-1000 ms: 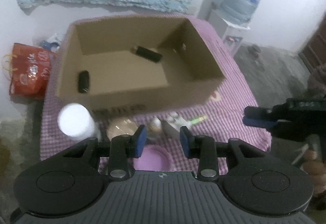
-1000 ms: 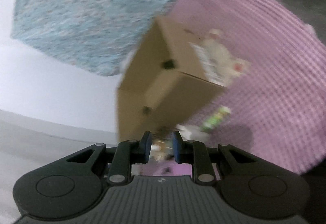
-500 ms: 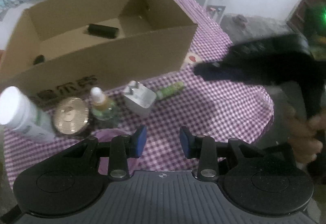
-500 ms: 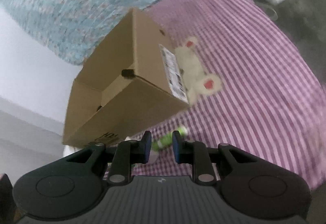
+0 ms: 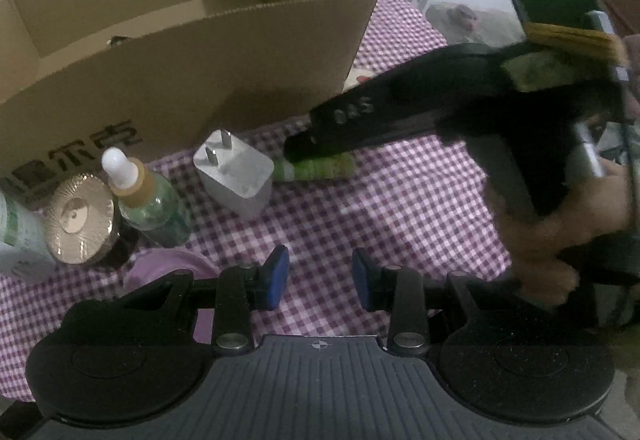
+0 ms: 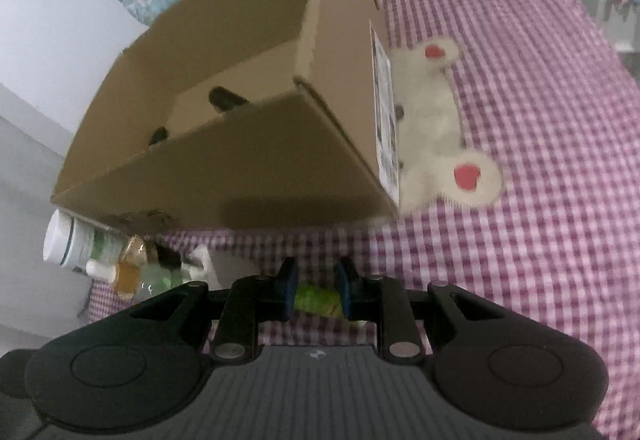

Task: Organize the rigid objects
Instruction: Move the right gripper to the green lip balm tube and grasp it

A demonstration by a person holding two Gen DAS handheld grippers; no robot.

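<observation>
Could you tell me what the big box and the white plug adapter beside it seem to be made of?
Box: brown corrugated cardboard, matte, judging by its thin raw rim and folded corners. Plug adapter: smooth white plastic, probably slightly glossy, with two flat metal-looking prongs.

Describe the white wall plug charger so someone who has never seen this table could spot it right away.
Find the open brown cardboard box on the purple checked cloth. Before its front wall stands a row of small items; the white cube-shaped plug charger sits between the clear dropper bottle and the green tube. It alone is blocky, with two flat metal prongs on top.
</observation>
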